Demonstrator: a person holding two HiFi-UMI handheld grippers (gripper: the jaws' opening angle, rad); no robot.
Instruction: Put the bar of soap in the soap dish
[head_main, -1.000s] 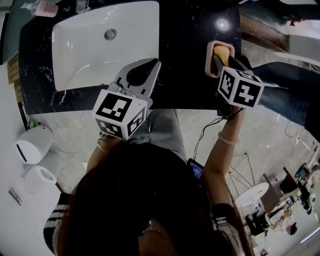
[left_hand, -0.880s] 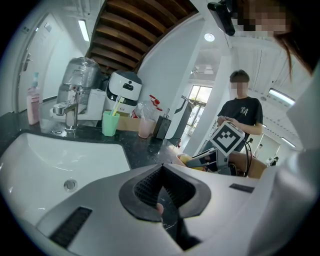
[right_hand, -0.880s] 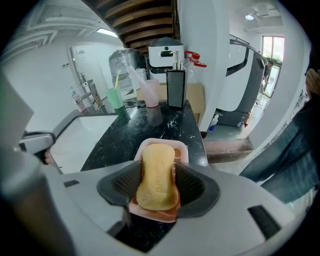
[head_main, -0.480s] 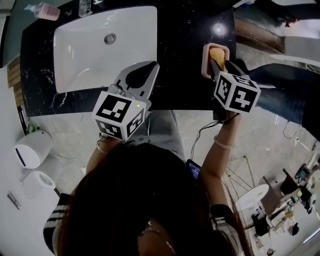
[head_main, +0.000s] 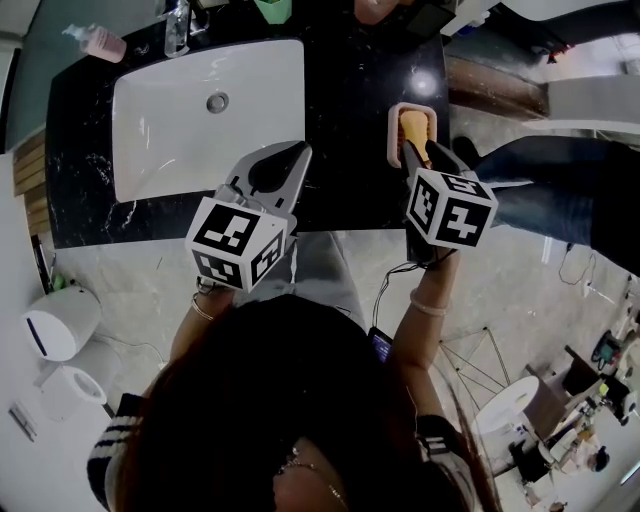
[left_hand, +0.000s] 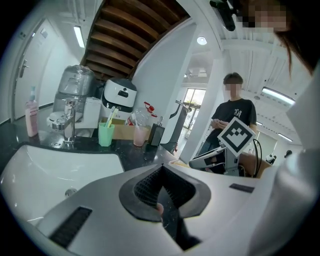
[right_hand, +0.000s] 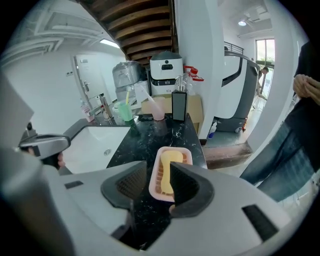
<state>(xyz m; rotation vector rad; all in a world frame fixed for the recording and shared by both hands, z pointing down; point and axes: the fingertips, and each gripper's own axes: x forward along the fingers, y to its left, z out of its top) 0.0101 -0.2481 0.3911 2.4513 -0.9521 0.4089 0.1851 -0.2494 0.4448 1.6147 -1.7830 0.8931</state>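
The bar of soap (right_hand: 165, 174) lies in the pink soap dish (right_hand: 174, 148). The dish sits on the black desk (right_hand: 150, 136) near its right edge, beside the sink (head_main: 190, 110). The right tool (right_hand: 158, 167) hangs just over the dish, its 2 jaws apart but closing, with nothing between the pads. The left tool (left_hand: 162, 167) is closed and empty.

The risk, as I judge it — a jaw tip catching the rim could drag or tip the dish toward the edge, and the soap could slide out.

No brand or label is readable — the marker cube (head_main: 450, 208) carries only square patterns, and the black pump bottle (right_hand: 178, 106) shows no legible print.
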